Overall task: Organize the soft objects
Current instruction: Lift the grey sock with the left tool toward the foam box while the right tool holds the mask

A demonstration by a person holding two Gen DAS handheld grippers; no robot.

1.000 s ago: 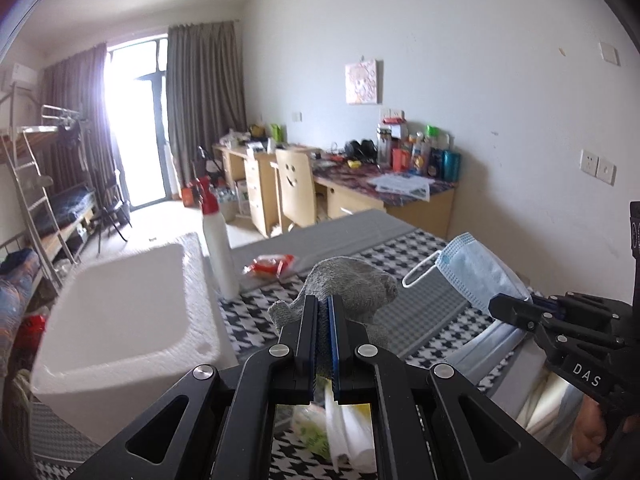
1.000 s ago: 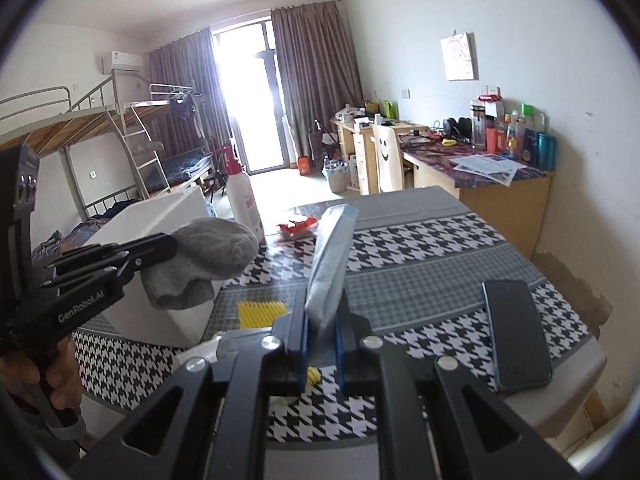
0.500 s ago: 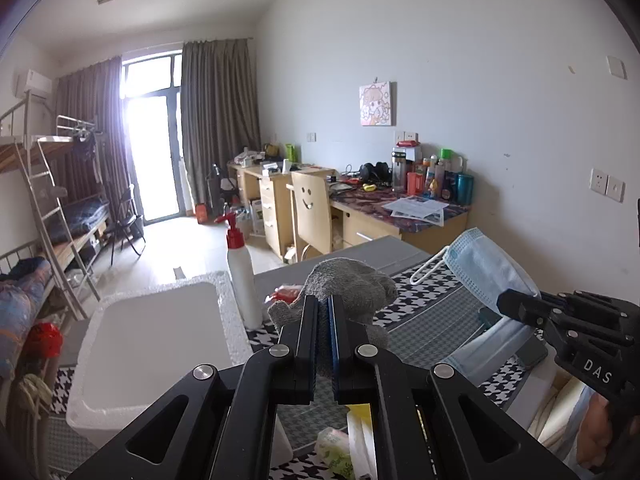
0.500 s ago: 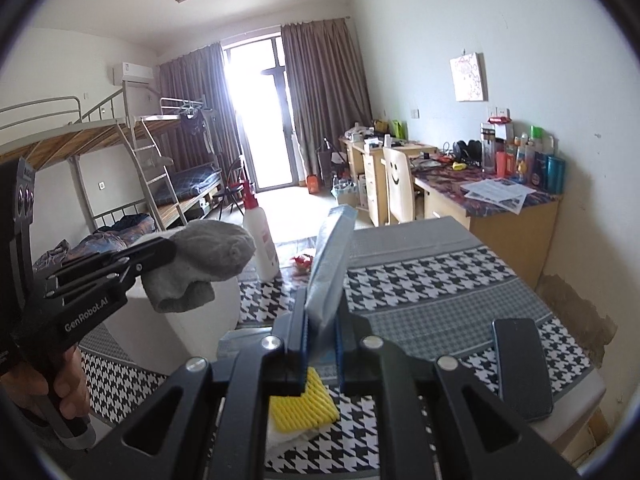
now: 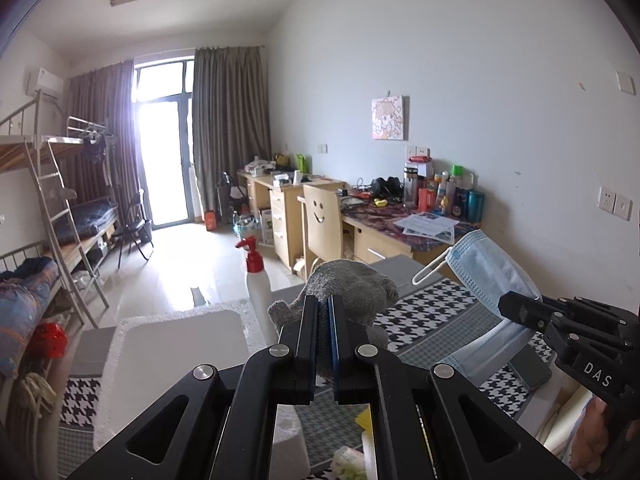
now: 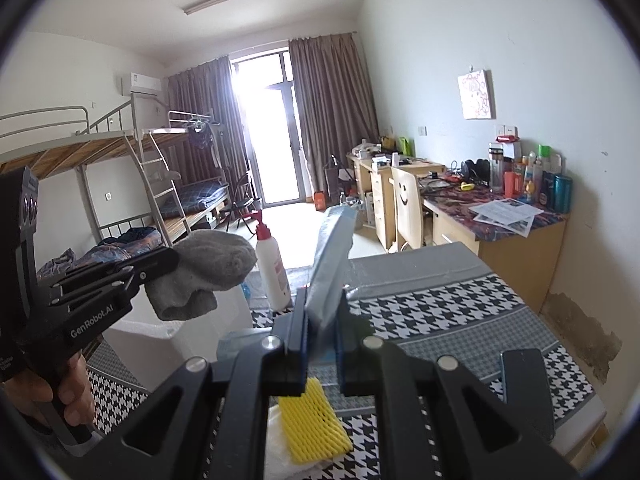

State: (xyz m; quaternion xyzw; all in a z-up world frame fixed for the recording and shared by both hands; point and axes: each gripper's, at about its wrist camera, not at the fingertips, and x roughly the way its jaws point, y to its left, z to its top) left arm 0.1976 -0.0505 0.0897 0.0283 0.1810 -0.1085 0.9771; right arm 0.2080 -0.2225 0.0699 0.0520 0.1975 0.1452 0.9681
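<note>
My left gripper (image 5: 322, 300) is shut on a grey sock (image 5: 352, 286) and holds it in the air beside the white foam box (image 5: 176, 344). The sock also shows in the right wrist view (image 6: 208, 268), hanging over the box (image 6: 200, 324). My right gripper (image 6: 322, 294) is shut on a light blue face mask (image 6: 334, 240), held upright above the table. The mask also shows in the left wrist view (image 5: 486, 276), gripped by the right gripper (image 5: 508, 306).
A white bottle with a red pump (image 6: 272, 268) stands beside the box. A yellow foam net (image 6: 312, 424) and white wrapping lie on the houndstooth tablecloth (image 6: 440, 320). A dark phone (image 6: 526, 392) lies at the table's right edge. A wall is at the right.
Both grippers have risen above the table with the sock and the mask still held. The views now look higher into the room.
</note>
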